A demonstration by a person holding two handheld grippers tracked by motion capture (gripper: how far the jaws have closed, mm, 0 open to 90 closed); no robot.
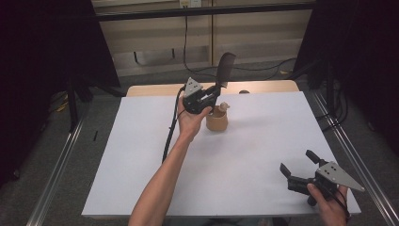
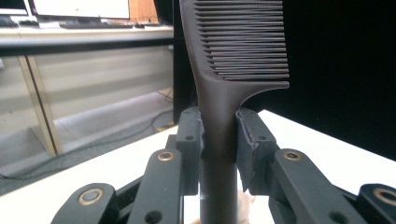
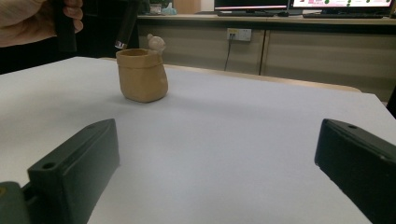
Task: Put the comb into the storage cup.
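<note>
My left gripper (image 1: 214,92) is clamped on the handle of a dark comb (image 1: 225,68), the pads pressing on both flats of the neck just below the teeth. The comb stands nearly upright, teeth at 12 o'clock, and its handle end hangs right over the mouth of the tan holder (image 1: 217,120), which sits at about 12 o'clock of the white table (image 1: 141,188), near the far edge. I cannot tell whether the tip is already inside the rim.

I judge the comb light and stiff, plastic by the look, smooth enough to pivot between the pads if it catches the rim, so the grip on the thick neck suits it; the fine teeth (image 2: 247,42) would bend or snap if squeezed. The holder looks like ceramic, squat, with a small pale figure (image 3: 156,43) on its rim, and I would expect it to tip or chip under a sideways knock.

My right gripper (image 1: 296,165) rests at 4 o'clock, jaws spread wide with nothing between them.

Count: one comb, one holder, two grippers
</note>
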